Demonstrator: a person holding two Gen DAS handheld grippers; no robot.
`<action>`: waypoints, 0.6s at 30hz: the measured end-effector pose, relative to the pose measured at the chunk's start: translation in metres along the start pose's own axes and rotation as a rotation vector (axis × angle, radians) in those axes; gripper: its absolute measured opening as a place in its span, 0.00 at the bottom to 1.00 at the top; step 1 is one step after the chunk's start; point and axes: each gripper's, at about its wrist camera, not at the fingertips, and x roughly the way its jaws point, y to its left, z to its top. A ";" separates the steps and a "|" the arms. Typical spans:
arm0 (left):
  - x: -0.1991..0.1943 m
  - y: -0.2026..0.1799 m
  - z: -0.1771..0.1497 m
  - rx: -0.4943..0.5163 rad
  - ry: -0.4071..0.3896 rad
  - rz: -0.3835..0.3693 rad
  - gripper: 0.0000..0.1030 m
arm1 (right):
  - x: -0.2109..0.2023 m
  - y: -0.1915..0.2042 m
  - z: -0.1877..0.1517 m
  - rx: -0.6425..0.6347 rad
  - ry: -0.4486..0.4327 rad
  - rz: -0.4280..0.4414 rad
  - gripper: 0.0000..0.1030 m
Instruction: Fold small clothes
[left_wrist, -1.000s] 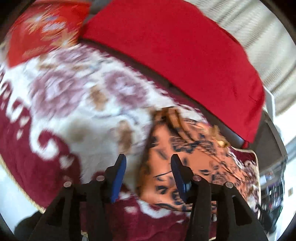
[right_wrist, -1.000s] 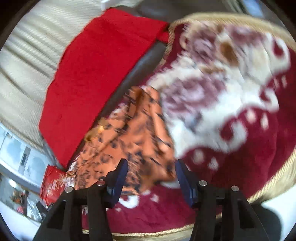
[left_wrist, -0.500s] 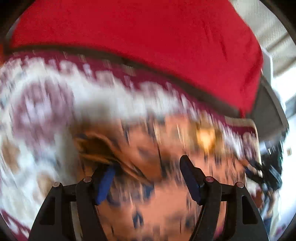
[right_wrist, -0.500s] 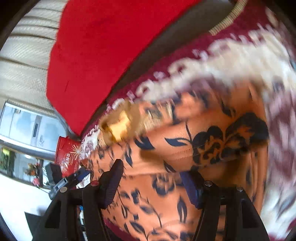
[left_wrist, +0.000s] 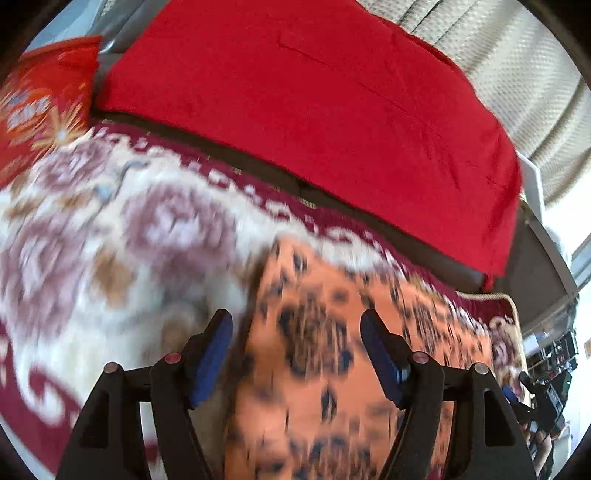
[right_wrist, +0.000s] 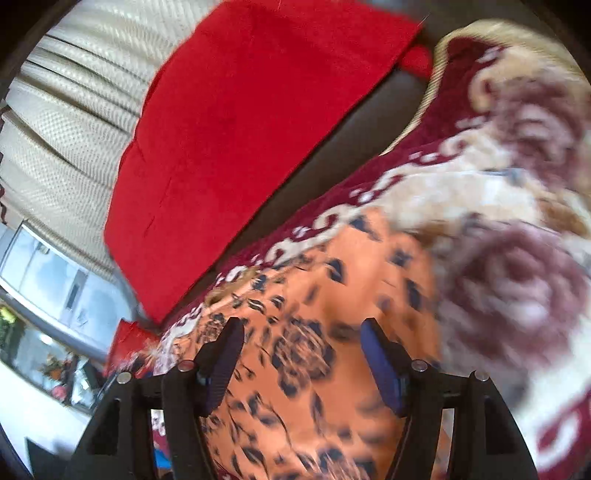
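Note:
An orange garment with a dark floral print lies on a maroon and cream patterned blanket. My left gripper hovers over the garment's left edge. Its jaws are opening, and the blue pads are apart with only cloth lying below them. In the right wrist view the same garment spreads under my right gripper. That gripper's jaws are opening too, with nothing pinched. Both views are motion-blurred.
A plain red cloth covers the dark sofa back behind the blanket. A red patterned cushion sits at the far left. Cream curtains hang behind. Room clutter shows beyond the blanket's corded edge.
Both pairs of jaws have spread wider. Each gripper swung in over the orange garment, which now fills the space below the fingers instead of lying off to one side.

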 end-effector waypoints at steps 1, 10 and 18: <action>-0.006 0.000 -0.012 0.002 0.001 -0.004 0.72 | -0.010 -0.004 -0.010 0.026 -0.010 0.016 0.68; -0.020 -0.041 -0.066 0.115 0.050 -0.045 0.73 | -0.026 -0.022 -0.102 0.053 0.092 -0.021 0.70; -0.032 -0.069 -0.071 0.155 0.012 -0.061 0.77 | -0.082 -0.035 -0.096 0.049 -0.036 -0.015 0.71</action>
